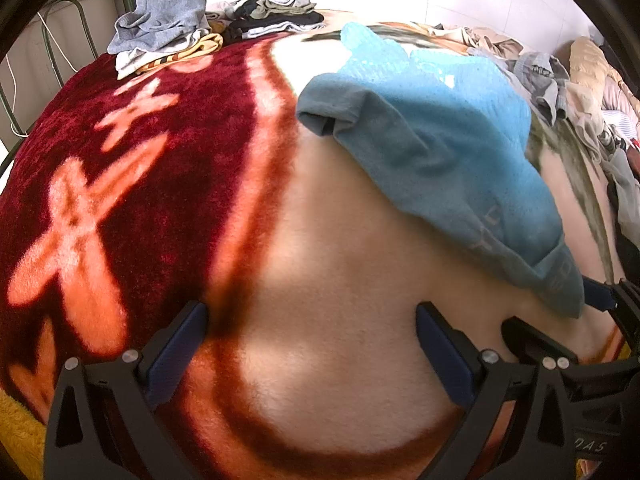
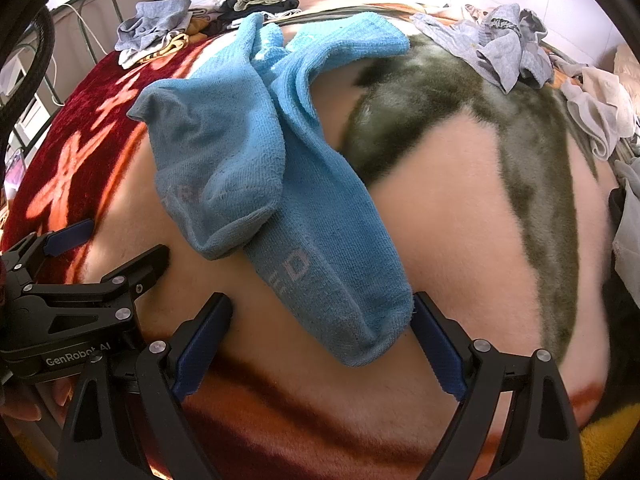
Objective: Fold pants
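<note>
The right tongs (image 2: 320,344) are held wide open around the toe end of the blue socks (image 2: 256,184), nothing gripped yet; the left tongs (image 1: 312,356) are likewise spread open, over bare blanket (image 1: 320,240) just beside the pair. No pants can be made out in hand: the two socks lie overlapped on the bed, with folded clothes (image 1: 276,8) and a loose heap (image 2: 500,44) beyond. The step is judged an approach; next, the toe end would need to be pinched and carried over toward the cuffs.

Left hand-held gripper (image 1: 312,344) and right hand-held gripper (image 2: 322,332) both gape wide.
</note>
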A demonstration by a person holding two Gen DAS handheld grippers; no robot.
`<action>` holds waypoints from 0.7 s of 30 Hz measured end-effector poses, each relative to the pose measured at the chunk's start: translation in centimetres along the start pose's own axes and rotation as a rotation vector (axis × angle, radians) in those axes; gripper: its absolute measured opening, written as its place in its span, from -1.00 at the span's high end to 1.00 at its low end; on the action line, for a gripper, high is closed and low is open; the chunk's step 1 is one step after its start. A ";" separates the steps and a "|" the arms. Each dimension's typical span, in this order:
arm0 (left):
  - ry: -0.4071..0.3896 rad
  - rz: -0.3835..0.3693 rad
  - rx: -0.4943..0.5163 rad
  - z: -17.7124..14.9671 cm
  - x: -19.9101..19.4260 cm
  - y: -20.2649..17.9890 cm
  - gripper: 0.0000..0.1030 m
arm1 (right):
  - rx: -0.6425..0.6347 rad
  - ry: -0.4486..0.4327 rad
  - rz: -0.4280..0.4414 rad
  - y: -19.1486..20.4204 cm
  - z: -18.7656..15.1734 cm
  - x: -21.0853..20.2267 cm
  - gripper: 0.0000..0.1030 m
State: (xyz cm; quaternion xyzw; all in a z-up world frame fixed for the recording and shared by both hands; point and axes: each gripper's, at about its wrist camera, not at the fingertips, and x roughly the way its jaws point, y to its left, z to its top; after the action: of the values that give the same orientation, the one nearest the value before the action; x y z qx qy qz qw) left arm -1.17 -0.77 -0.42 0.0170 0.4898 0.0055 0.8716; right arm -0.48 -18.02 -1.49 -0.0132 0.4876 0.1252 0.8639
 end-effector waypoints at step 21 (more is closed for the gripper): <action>-0.015 -0.013 0.016 -0.2 -0.5 0.2 -0.99 | -0.001 -0.011 0.009 0.2 -0.1 0.1 -0.84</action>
State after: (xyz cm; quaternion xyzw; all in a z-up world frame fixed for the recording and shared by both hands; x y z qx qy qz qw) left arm -1.59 -0.60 -0.05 0.0209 0.4833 -0.0044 0.8752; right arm -0.59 -17.83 -1.63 -0.0106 0.4828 0.1295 0.8661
